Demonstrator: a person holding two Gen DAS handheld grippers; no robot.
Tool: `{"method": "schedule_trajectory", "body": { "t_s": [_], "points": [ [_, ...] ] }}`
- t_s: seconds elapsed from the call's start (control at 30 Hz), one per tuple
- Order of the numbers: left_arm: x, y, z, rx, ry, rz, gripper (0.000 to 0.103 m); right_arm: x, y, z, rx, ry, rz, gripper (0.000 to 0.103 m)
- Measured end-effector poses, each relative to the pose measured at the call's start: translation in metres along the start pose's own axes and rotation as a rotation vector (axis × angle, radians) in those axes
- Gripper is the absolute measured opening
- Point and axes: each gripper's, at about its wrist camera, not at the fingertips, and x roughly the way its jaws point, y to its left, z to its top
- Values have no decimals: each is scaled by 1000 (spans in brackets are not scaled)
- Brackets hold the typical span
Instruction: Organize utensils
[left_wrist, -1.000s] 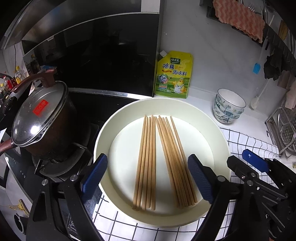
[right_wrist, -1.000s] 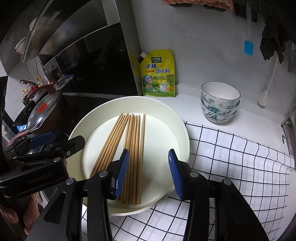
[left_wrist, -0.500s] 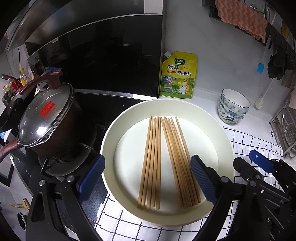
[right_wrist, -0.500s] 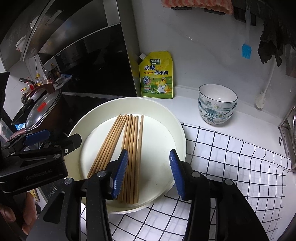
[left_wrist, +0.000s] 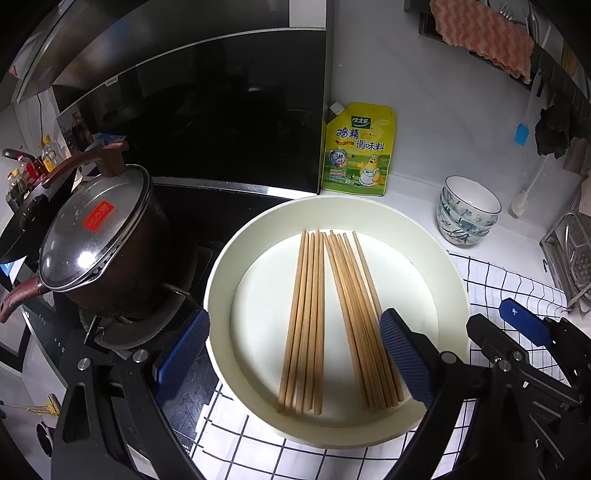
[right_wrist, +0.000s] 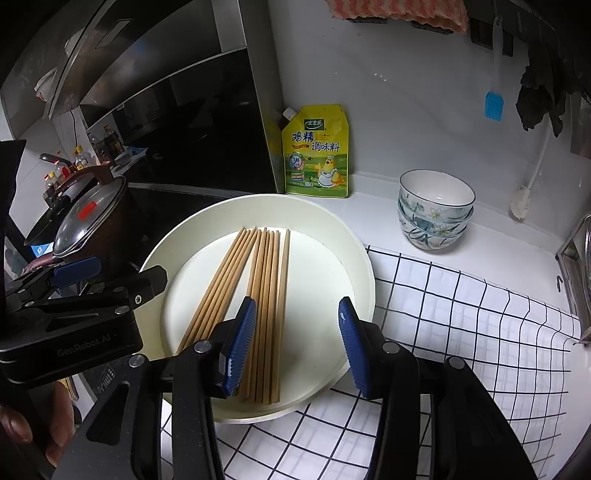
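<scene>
Grid-checked cloth (right_wrist: 461, 325) beside stove (left_wrist: 192, 221)

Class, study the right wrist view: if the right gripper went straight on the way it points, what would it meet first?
Probably the chopsticks lying in the white plate, or the plate floor beside them; depth is unclear. The right gripper is open and empty.

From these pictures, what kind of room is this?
Most likely a home kitchen. A lidded pot sits on a gas stove, stacked bowls and a yellow seasoning pouch stand on the counter, and chopsticks lie on a white plate.
</scene>
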Motion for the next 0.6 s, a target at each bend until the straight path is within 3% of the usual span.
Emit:
{"method": "schedule_trajectory", "body": {
  "t_s": [0.6],
  "points": [
    [-4,0,-2,-18,9,-6,93,-4,2,0,-5,-5,2,45]
  ]
}}
